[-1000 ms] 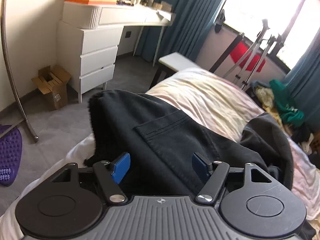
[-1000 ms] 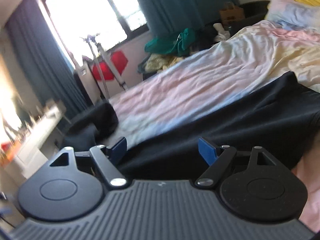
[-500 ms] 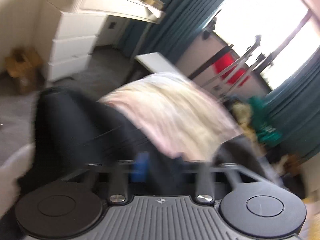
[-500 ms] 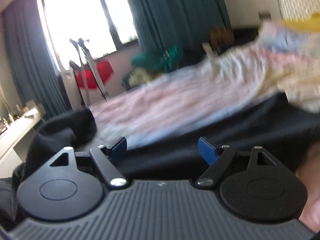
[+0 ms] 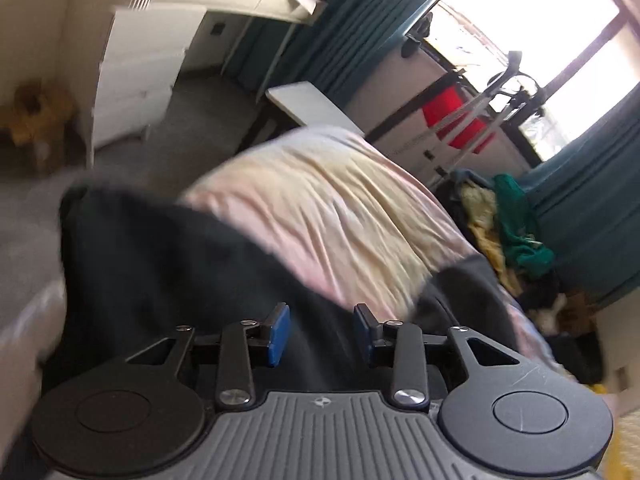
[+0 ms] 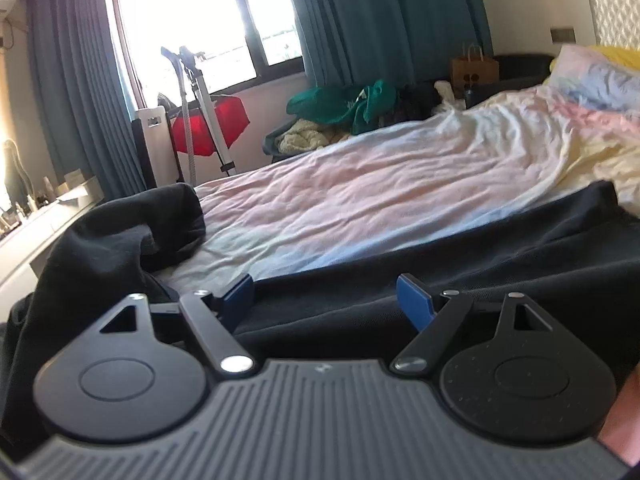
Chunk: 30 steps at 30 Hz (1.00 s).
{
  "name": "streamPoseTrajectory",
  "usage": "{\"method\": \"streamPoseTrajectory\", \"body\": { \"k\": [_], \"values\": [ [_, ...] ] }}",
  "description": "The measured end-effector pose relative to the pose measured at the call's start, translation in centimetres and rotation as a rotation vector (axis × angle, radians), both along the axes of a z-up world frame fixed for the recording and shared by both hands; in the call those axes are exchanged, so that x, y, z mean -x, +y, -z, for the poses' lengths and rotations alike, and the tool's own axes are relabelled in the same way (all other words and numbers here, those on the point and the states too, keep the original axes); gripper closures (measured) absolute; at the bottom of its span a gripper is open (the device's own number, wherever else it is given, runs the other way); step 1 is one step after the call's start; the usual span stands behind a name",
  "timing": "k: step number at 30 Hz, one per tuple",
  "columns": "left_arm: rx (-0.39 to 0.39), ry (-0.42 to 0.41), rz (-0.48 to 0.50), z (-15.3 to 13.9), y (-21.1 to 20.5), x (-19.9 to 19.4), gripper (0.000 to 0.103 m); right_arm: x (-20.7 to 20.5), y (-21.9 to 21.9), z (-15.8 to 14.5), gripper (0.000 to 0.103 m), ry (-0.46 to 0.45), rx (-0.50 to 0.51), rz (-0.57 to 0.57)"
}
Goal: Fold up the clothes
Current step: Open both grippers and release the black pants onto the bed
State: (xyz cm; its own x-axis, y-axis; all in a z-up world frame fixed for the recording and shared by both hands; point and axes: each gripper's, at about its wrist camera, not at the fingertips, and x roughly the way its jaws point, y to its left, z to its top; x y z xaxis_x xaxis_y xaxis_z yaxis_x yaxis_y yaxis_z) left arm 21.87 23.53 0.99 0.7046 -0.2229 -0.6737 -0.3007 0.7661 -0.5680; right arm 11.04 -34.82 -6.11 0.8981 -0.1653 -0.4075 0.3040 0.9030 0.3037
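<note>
A black garment (image 5: 168,272) lies spread along the near edge of the bed, one end bunched at the corner. It also shows in the right wrist view (image 6: 500,256), with a rumpled heap at the left. My left gripper (image 5: 322,334) hovers just over the black cloth with its blue pads partly open and nothing clamped between them. My right gripper (image 6: 326,304) is wide open just above the cloth's near edge and holds nothing.
The bed (image 6: 380,184) has a wrinkled pink and cream sheet. A pillow (image 6: 592,76) lies at the far right. A white dresser (image 5: 136,80) and bench (image 5: 308,104) stand on the floor beyond the bed. A pile of clothes (image 6: 340,112) sits under the window.
My left gripper swung right and tilted, and its jaws narrowed from wide open to partly open. My right gripper stayed wide open and dropped slightly toward the cloth.
</note>
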Motion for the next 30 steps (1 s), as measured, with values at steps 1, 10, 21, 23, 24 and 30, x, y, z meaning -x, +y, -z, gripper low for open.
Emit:
{"method": "streamPoseTrajectory", "body": {
  "k": [1, 10, 21, 23, 24, 30],
  "values": [
    [0.038, 0.021, -0.022, 0.5, 0.2, 1.4, 0.059, 0.1, 0.0, 0.1, 0.022, 0.001, -0.005, 0.003],
    [0.333, 0.120, -0.176, 6.0, 1.6, 7.5, 0.025, 2.1, -1.3, -0.7, 0.022, 0.011, -0.077, 0.036],
    [0.508, -0.059, -0.112, 4.3, -2.0, -2.9, 0.029, 3.1, -1.8, -1.7, 0.022, -0.014, -0.128, 0.044],
    [0.469, -0.076, -0.129, 3.9, -2.1, -5.9, 0.029, 2.5, -1.9, -1.3, 0.022, -0.003, -0.143, 0.034],
    [0.450, -0.085, -0.137, 3.7, -2.2, -7.4, 0.030, 2.2, -1.8, -1.1, 0.022, 0.000, -0.148, 0.028],
    [0.227, -0.070, -0.222, 5.9, -2.4, -16.1, 0.030, 0.7, -2.0, 0.3, 0.022, 0.014, -0.172, 0.010]
  ]
}}
